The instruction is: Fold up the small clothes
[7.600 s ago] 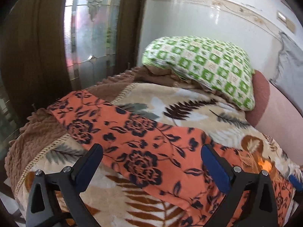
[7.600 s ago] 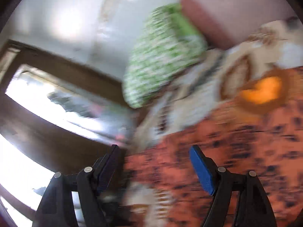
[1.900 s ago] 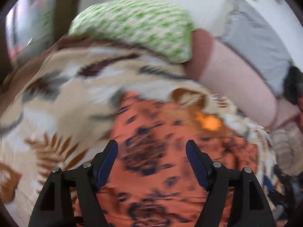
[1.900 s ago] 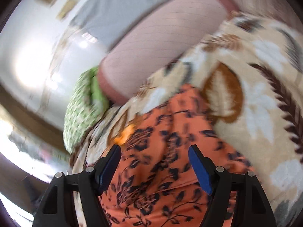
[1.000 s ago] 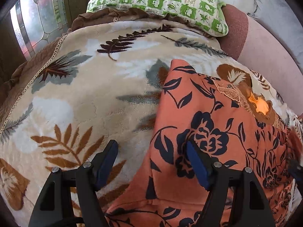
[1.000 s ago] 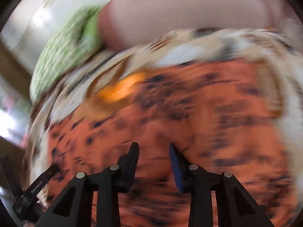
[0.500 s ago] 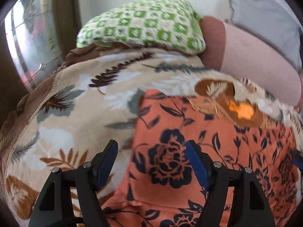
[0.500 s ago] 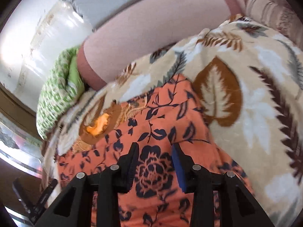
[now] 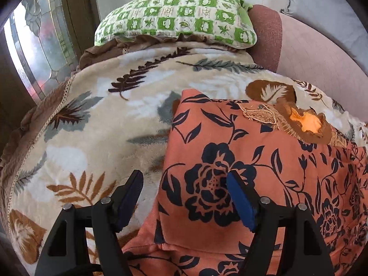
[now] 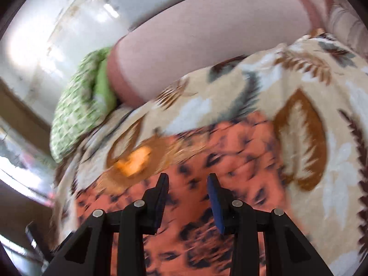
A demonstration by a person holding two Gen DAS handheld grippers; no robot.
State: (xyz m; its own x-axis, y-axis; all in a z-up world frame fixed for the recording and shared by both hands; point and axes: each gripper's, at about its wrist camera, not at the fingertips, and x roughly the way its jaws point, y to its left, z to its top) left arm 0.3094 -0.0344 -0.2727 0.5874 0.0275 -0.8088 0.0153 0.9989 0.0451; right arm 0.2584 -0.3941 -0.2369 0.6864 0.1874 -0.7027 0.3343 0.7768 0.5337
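I hold both grippers above an orange flowered garment [image 9: 241, 161] that lies on a leaf-print blanket [image 9: 103, 124], spread there because the soft, flat bed gives a broad surface for folding. The garment sits toward the right of the left wrist view, its left part already doubled over so that a straight folded edge runs down beside bare blanket. An embroidered neckline [image 9: 306, 124] lies at the far side, toward a pink bolster [image 9: 317, 53] and a green checked pillow [image 9: 179, 20].

My left gripper [image 9: 184, 197] has its jaws wide apart and empty, straddling that folded edge: one blue pad over the blanket, the other over a dark flower. I judge it is poised there to take the edge for the next fold, or has just let it go; the frame does not settle which.

My right gripper [image 10: 187, 197] hangs over the garment's middle in a blurred view. Its jaws stand at a narrow gap with nothing pinched between them, as far as the blur allows; cloth shows behind the gap, not in it. I take the narrow set as readiness to nip a thin layer of fabric.

The fold looks partly done, with the garment's right side yet to be brought over.
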